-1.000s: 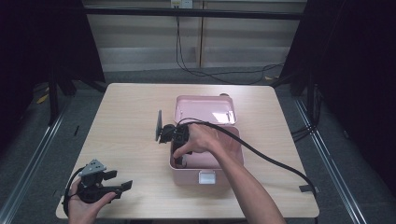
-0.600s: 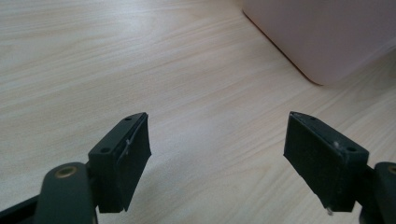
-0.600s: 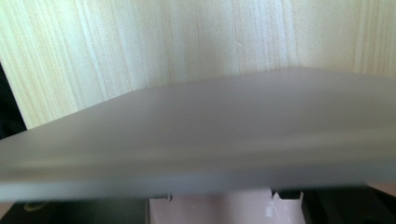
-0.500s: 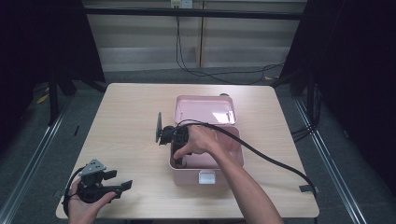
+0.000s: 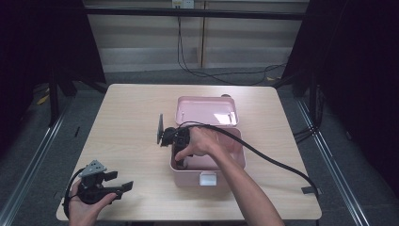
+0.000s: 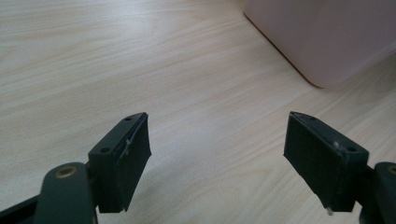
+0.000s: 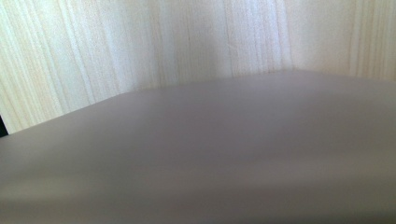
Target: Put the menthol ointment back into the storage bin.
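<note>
Nothing is seen to have changed over the last second: the right tongs (image 5: 178, 155), closed, are kept dipped inside the open pink box (image 5: 235, 153) at desk (image 5: 127, 113) centre, the left tongs (image 5: 118, 182) held wide at seven o'clock, so the work inside appears paused.

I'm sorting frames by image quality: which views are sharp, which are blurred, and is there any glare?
High view: sharp, with a bright glare patch on the pink box's open lid. Left gripper view: crisp jaws and table grain. Right gripper view: the pink box is a soft, close blur; the wood behind is clearer.
</note>
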Motion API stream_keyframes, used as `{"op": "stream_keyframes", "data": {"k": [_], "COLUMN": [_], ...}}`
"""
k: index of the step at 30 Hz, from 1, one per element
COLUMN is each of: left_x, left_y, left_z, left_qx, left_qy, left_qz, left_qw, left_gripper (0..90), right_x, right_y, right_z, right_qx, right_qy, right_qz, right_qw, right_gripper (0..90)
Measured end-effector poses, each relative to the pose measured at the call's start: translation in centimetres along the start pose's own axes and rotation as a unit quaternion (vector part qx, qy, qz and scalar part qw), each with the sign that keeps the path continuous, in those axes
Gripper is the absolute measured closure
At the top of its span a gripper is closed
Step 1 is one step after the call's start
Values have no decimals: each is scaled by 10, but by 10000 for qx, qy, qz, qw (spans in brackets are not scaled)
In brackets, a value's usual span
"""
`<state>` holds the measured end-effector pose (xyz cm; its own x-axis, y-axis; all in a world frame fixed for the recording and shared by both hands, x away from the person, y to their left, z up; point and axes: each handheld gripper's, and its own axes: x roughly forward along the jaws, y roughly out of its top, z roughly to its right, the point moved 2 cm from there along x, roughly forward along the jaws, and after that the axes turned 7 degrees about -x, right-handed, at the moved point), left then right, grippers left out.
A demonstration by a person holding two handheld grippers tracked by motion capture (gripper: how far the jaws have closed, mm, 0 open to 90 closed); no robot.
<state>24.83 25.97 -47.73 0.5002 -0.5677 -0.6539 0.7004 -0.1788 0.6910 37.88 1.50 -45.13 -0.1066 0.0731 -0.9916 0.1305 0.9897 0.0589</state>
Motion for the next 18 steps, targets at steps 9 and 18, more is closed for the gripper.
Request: {"op": "stream_keyframes", "data": {"k": [9, 18], "left_x": [0, 0], "left_y": [0, 0], "left_z": [0, 0], "left_qx": [30, 35], "left_qy": [-5, 3], "left_qz": [-11, -1], "left_qw": [10000, 10000], "left_gripper": [225, 225], "right_x": [0, -2], "right_y": [0, 2], "right_z": [1, 0], "right_qx": [81, 174], "right_qy": [37, 185], "right_qz": [33, 131], "right_qw": [10000, 9996], "right_gripper": [500, 393]}}
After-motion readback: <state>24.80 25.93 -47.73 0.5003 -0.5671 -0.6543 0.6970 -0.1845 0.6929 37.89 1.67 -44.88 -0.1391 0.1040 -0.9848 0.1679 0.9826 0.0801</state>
